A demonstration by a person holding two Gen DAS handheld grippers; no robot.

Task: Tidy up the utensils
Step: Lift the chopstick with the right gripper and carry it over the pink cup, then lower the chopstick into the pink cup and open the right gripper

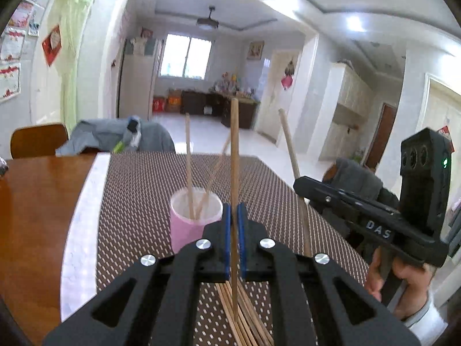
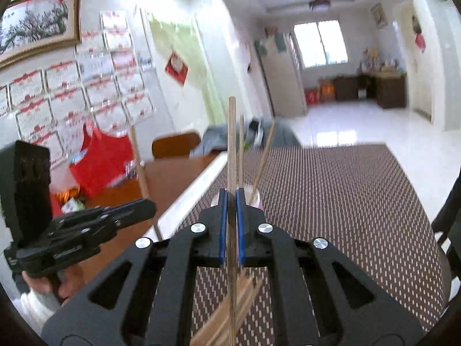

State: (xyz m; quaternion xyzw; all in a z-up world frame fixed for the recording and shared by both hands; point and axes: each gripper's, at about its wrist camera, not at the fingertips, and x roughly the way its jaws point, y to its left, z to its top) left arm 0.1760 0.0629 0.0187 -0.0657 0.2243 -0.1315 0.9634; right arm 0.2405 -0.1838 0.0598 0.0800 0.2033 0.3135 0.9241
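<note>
Left wrist view: left hand-held gripper (image 1: 234,216) pinches one slim wooden chopstick (image 1: 234,150); right hand-held gripper (image 2: 230,201) likewise clamps another wooden chopstick (image 2: 231,144). Lower each tip squarely into the pink cylindrical cup (image 1: 187,227) before letting go.

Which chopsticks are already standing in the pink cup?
The two thin chopsticks leaning inside the pink cup; the others are clamped upright in the left gripper and right gripper or lie in the pile.

our left claw (image 1: 234,216) is clamped on one upright chopstick (image 1: 234,155); just beyond its tips to the left stands the pink cup (image 1: 193,225) with two chopsticks inside; beneath it loose chopsticks (image 1: 245,320) lie on the patterned mat (image 1: 144,190); to its right our right claw (image 1: 305,186) grips another chopstick (image 1: 289,147)
</note>
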